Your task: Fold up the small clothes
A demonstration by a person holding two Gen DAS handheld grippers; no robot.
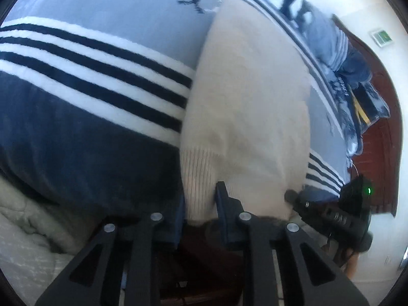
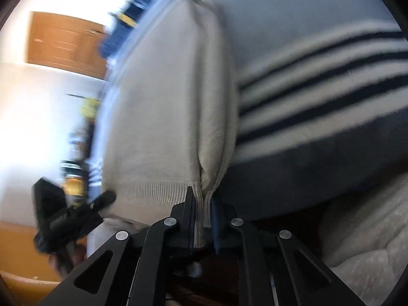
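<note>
I have the cream sweater (image 1: 244, 97) by its ribbed hem at both near corners, and it lies stretched away from me across the striped blanket (image 1: 84, 66) on the bed. My left gripper (image 1: 200, 199) is pinching the hem at the left corner, with the ribbing bunched between its pads. My right gripper (image 2: 202, 204) is clamped on the right corner, where the side edge has folded over into a narrow double layer between the jaws.

The first risk I see is that right-hand pinch. It seems to hold only the thin doubled edge near the seam, so a quick lift could let one layer slide out and leave me with half the fabric. The left bite looks deeper, but the hem is gathered there, and pulling on it may drag a crease into the fold.

The second risk is uneven travel. If one hand rises or goes forward faster than the other, the hem will skew and the fold will land crooked. The blanket is fuzzy, so the knit may cling and drag instead of peeling cleanly. Both views are blurred, so I cannot judge whether any blanket is caught in either pinch.
</note>
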